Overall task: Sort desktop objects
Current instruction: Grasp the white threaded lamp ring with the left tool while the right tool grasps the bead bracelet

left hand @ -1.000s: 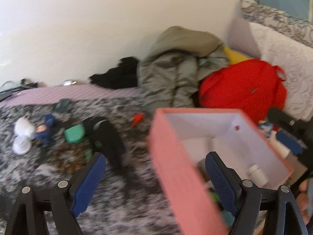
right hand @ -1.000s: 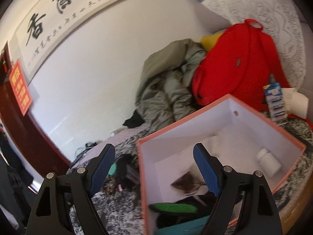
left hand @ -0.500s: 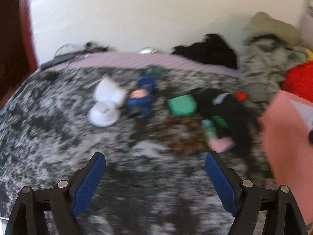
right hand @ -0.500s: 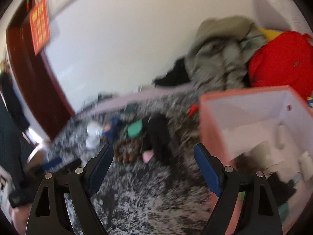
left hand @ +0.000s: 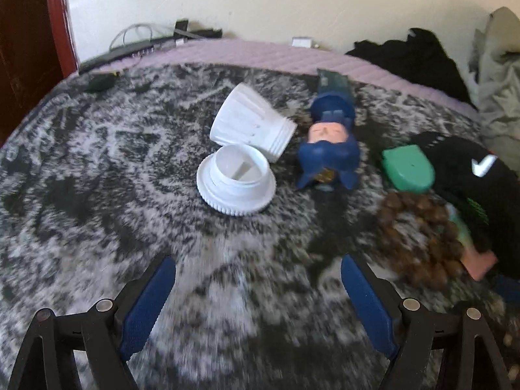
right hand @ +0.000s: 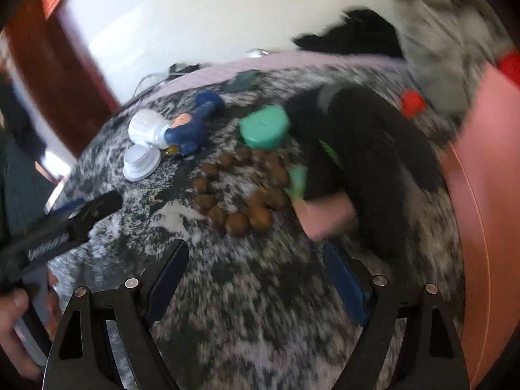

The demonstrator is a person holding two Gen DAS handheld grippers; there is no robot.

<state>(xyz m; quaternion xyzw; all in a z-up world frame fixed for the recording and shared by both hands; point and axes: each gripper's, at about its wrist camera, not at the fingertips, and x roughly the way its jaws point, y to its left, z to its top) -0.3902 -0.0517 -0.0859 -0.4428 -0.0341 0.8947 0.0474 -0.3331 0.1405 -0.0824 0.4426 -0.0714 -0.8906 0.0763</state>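
Note:
On the black-and-white mottled cover lie a white jar (left hand: 252,125) on its side, its white lid (left hand: 236,184) beside it, a blue figurine (left hand: 330,149), a green case (left hand: 408,167), a brown bead string (left hand: 419,227) and a black cloth item (left hand: 468,175). My left gripper (left hand: 258,287) hovers open and empty in front of the lid. In the right wrist view the same jar (right hand: 146,128), figurine (right hand: 191,123), green case (right hand: 265,126) and beads (right hand: 240,191) lie ahead of my open, empty right gripper (right hand: 256,279). The pink box (right hand: 487,195) stands at the right.
A pink item (right hand: 325,214) and a small red piece (right hand: 412,103) lie near the black cloth. Clothes (left hand: 500,81) pile up at the back right. Cables (left hand: 146,44) run along the back edge near a dark red door frame (left hand: 55,22). A hand (right hand: 16,318) holds the left gripper's body (right hand: 65,224).
Both grippers have swung left, away from the pink box, and moved down towards the loose objects on the cover. Both stay open and empty.

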